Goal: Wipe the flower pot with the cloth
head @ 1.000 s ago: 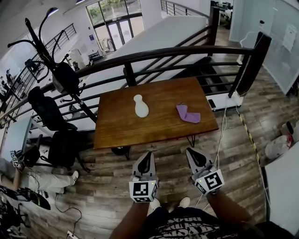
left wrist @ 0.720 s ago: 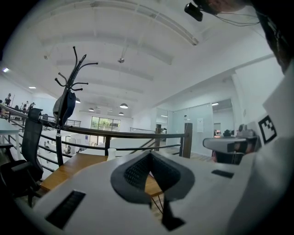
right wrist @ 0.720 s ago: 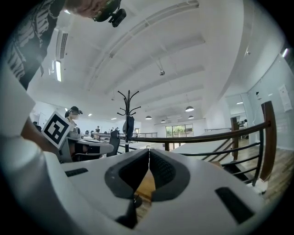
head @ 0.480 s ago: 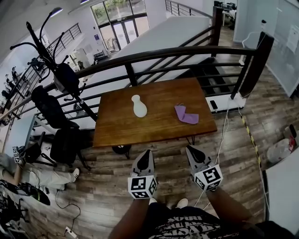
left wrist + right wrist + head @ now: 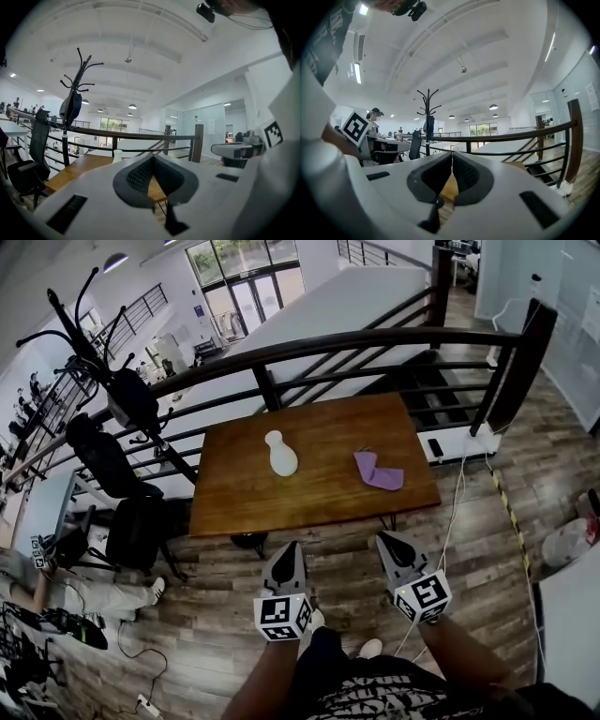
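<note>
A white flower pot (image 5: 280, 455) stands upright on the wooden table (image 5: 309, 498), left of centre. A crumpled purple cloth (image 5: 378, 472) lies to its right on the same table. Both grippers hang side by side over the floor, short of the table's near edge and pointing toward it. My left gripper (image 5: 293, 547) is shut with nothing in it; its tips meet in the left gripper view (image 5: 152, 157), where the pot (image 5: 117, 155) shows far off. My right gripper (image 5: 382, 540) is also shut and empty (image 5: 452, 153).
A dark metal railing (image 5: 356, 338) curves behind the table. A coat rack (image 5: 112, 381) and black office chairs (image 5: 131, 531) stand at the left. A cable (image 5: 448, 521) trails over the wood floor at the right. The person's shoes (image 5: 370, 648) are below the grippers.
Both grippers have sunk slightly and drifted a little, the right one more. Their jaws stay shut. Pot and cloth have not moved on the table.
</note>
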Demonstrator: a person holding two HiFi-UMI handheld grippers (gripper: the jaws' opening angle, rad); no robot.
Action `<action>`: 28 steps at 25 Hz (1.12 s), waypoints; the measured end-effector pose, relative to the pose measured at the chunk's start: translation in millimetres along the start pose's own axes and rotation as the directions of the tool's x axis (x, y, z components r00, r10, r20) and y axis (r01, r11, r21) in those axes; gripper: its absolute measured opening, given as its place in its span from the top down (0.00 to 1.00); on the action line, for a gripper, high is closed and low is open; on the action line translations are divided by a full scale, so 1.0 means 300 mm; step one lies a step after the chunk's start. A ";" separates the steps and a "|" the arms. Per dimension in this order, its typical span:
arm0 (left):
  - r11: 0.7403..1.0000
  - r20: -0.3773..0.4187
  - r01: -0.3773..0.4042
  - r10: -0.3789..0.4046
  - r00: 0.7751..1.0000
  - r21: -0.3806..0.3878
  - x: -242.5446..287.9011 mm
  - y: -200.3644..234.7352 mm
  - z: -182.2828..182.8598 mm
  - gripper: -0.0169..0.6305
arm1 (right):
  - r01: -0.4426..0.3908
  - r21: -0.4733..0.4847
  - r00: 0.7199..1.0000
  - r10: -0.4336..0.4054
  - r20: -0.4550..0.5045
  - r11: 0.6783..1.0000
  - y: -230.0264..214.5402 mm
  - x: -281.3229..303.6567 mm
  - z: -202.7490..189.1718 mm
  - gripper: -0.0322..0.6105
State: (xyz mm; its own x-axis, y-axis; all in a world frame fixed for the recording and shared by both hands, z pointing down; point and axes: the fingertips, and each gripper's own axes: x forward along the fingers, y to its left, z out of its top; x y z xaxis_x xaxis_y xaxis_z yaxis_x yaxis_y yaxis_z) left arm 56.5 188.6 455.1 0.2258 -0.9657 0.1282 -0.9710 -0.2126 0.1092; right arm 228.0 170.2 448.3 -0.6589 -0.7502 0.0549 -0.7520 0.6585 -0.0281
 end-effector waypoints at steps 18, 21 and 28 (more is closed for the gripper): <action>0.993 -0.059 0.107 -0.109 0.992 -0.042 0.321 0.322 -0.056 0.97 | 0.092 0.009 0.993 -0.091 -0.071 0.996 -0.012 0.384 -0.065 0.95; 0.992 -0.075 0.116 -0.119 0.990 -0.041 0.366 0.399 -0.068 0.97 | 0.111 0.018 0.990 -0.109 -0.085 0.994 -0.009 0.461 -0.069 0.95; 0.986 -0.089 0.155 -0.160 0.983 -0.068 0.426 0.493 -0.087 0.97 | 0.147 0.016 0.983 -0.145 -0.110 0.989 0.004 0.571 -0.051 0.95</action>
State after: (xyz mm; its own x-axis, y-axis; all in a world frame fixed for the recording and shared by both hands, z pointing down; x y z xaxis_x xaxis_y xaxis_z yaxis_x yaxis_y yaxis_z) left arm -56.2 37.8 513.2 0.3846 -0.9020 0.1960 -0.9169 -0.3487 0.1944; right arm 114.5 43.5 472.8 -0.5373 -0.8265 0.1680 -0.8411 0.5397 -0.0353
